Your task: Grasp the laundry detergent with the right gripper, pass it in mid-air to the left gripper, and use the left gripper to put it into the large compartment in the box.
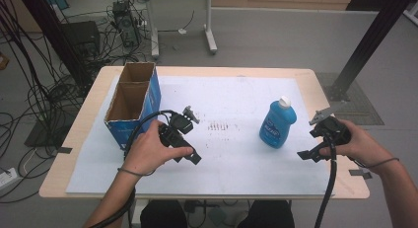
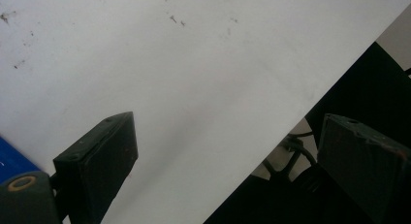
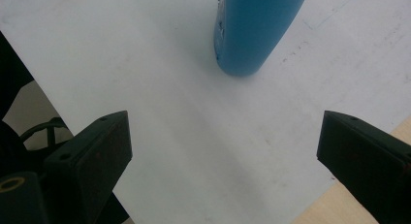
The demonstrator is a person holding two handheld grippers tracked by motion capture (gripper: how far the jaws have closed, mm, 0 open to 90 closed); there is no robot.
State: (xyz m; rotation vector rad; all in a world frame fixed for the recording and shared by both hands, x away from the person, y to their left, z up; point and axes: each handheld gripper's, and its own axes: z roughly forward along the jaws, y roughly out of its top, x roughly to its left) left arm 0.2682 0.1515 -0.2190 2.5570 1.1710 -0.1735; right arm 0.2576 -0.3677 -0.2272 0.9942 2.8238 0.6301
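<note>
A blue bottle (image 1: 277,124) with a white cap rests on the white sheet (image 1: 236,164) right of centre; I cannot tell whether it stands or lies. My right gripper (image 1: 309,154) hovers just right of it near the table's right edge. In the right gripper view my right gripper (image 3: 225,117) is open, its jaws wide apart over bare sheet, with the bottle's rounded end (image 3: 247,40) ahead of them. My left gripper (image 1: 190,154) is held left of centre. In the left gripper view my left gripper (image 2: 225,122) is open, with nothing between its jaws.
An open cardboard box (image 1: 133,102) with blue sides and two compartments stands at the table's left, close behind the left hand. The wooden table (image 1: 315,85) borders the sheet. Cables and a black post occupy the floor behind. The sheet's front edge (image 2: 291,127) runs under the left gripper.
</note>
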